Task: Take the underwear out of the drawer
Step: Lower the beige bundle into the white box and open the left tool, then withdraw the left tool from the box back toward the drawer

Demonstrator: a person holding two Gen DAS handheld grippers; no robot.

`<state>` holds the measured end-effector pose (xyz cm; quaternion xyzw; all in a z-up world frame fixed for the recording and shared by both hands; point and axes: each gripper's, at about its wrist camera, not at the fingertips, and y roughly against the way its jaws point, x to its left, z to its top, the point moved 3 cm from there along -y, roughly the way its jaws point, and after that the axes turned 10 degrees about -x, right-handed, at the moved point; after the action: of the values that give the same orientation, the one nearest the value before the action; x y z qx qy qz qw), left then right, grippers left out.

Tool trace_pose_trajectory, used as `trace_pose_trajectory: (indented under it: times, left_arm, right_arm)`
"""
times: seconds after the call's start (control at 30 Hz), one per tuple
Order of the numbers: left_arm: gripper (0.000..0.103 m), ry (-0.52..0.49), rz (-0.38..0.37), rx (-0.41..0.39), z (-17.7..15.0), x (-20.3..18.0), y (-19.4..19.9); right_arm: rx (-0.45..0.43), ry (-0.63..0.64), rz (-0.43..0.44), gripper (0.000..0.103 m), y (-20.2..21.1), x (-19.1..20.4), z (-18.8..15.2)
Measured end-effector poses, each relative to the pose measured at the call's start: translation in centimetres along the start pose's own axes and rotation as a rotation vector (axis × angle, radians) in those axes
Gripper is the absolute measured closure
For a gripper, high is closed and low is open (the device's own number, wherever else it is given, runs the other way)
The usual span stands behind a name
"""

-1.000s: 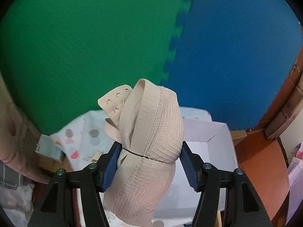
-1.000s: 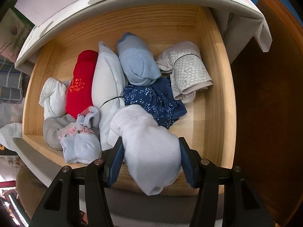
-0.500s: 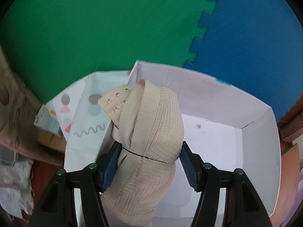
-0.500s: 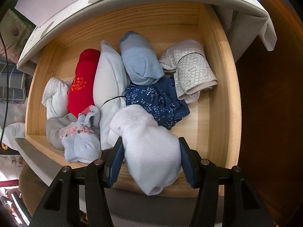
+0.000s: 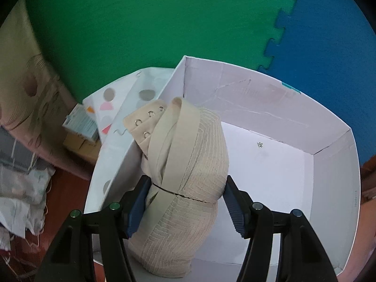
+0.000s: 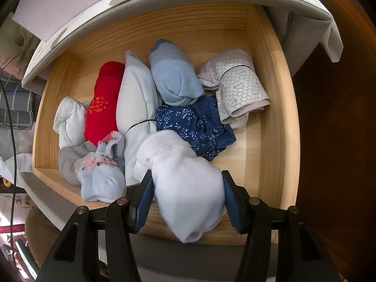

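The left gripper (image 5: pixel 186 202) is clamped on a rolled beige bundle (image 5: pixel 188 164) between its blue pads, while the right gripper (image 6: pixel 186 199) squeezes a white bundle (image 6: pixel 185 188) the same way.

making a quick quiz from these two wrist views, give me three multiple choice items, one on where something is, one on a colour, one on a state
1. Where does the left gripper hold the beige bra?
A. over the white box
B. inside the wooden drawer
C. on the green mat

2. What colour is the roll beside the white bundle at the drawer's left?
A. yellow
B. red
C. black

3. How is the right gripper?
A. open, holding nothing
B. shut on the white sock roll
C. out of view

Answers: 1 A, box walls surround the bra. 2 B, the red roll is plainly red. 3 B, both pads press the sock roll.
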<state>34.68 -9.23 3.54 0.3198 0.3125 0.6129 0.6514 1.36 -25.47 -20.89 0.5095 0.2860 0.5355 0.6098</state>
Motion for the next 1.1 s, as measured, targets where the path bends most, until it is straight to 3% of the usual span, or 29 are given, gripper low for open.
trace_pose_trajectory:
  times: [0.23,0.5,0.73,1.1]
  left_arm:
    - [0.038,0.002,0.033,0.000,-1.2,0.2,0.8]
    - [0.035,-0.015,-0.003,-0.011,-0.8,0.2,0.9]
    - [0.033,-0.117,0.018,-0.090,0.1,-0.5,3.0]
    - [0.033,-0.148,0.024,-0.136,-1.5,1.7,7.2]
  right_arm:
    - [-0.006,0.001,-0.004,0.051,-0.1,0.6,0.0]
    - [-0.011,-0.003,-0.007,0.051,-0.1,0.9,0.0]
    - [-0.012,-0.005,-0.007,0.051,-0.1,0.9,-0.1]
    - [-0.010,0.000,-0.018,0.051,-0.2,0.9,0.2]
